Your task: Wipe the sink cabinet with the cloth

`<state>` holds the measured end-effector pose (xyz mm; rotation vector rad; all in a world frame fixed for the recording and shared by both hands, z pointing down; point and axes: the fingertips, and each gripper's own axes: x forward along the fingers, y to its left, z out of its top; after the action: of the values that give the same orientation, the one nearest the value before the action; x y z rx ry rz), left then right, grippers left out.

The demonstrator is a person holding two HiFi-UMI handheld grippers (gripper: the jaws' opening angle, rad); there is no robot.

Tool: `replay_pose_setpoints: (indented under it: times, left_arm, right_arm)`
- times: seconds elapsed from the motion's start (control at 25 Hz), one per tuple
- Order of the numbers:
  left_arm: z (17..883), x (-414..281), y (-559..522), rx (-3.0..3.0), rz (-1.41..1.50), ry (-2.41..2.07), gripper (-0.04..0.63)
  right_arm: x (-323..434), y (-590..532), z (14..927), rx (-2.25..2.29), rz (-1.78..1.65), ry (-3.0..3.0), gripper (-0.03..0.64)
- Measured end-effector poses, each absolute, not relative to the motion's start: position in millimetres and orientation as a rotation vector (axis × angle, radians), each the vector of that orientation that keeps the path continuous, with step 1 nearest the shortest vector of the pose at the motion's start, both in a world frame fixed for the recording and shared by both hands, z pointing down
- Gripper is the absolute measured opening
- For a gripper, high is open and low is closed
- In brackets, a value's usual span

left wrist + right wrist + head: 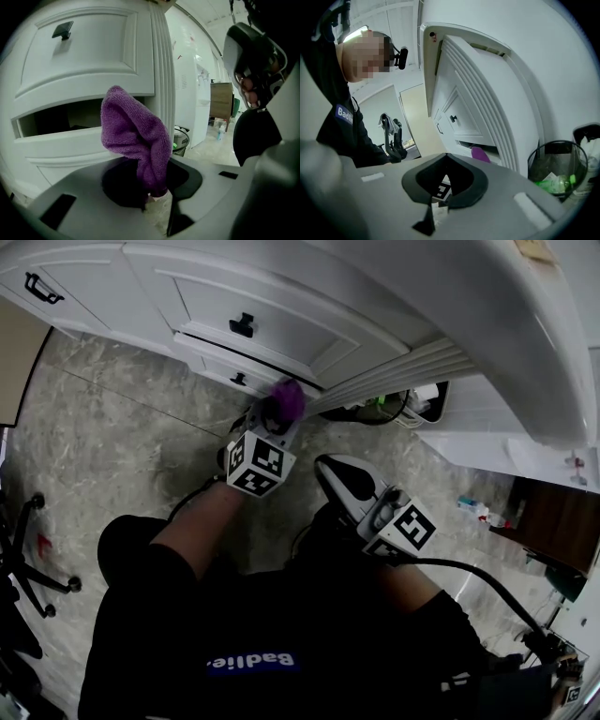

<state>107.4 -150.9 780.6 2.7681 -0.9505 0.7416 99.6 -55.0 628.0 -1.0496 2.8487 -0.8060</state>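
Left claw: pinching purple cloth before sink cabinet. Right claw: pressed together, empty. Wire bin beside cabinet.

Looks like a washroom or bathroom corner, whether in a home or an office hard to tell. Shown by a white sink cabinet with panelled drawer fronts, small black handles, a fluted corner post and a curved white top, all set on a pale marble-patterned floor. Just beside it, a black wire waste bin with green rubbish inside. Farther off, a bottle on the floor near a dark wooden cabinet, and the castors of a black office chair.
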Motion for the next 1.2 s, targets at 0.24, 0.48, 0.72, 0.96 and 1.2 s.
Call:
replay_pose_setpoints:
  times: [0.24,0.48,0.72,0.96,1.2]
  left_arm:
    - [768,108,-127,2.886,0.768,-0.845,0.107]
    - [780,25,-158,2.751,0.829,-1.098,0.107]
    - [822,-71,-204,2.431,0.783,-1.41,0.107]
    - [868,-98,-233,2.302,0.818,-1.502,0.107]
    - [889,-62,-230,2.354,0.836,-1.411,0.107]
  right_arm:
    - [106,-60,625,-1.076,-0.787,2.825,0.002]
    - [101,-64,622,-1.062,-0.781,2.822,0.002]
    - [89,-62,626,-1.02,-0.808,2.831,0.002]
    - [90,-58,634,-1.044,-0.826,2.857,0.002]
    - [88,-55,641,-1.051,-0.817,2.906,0.002]
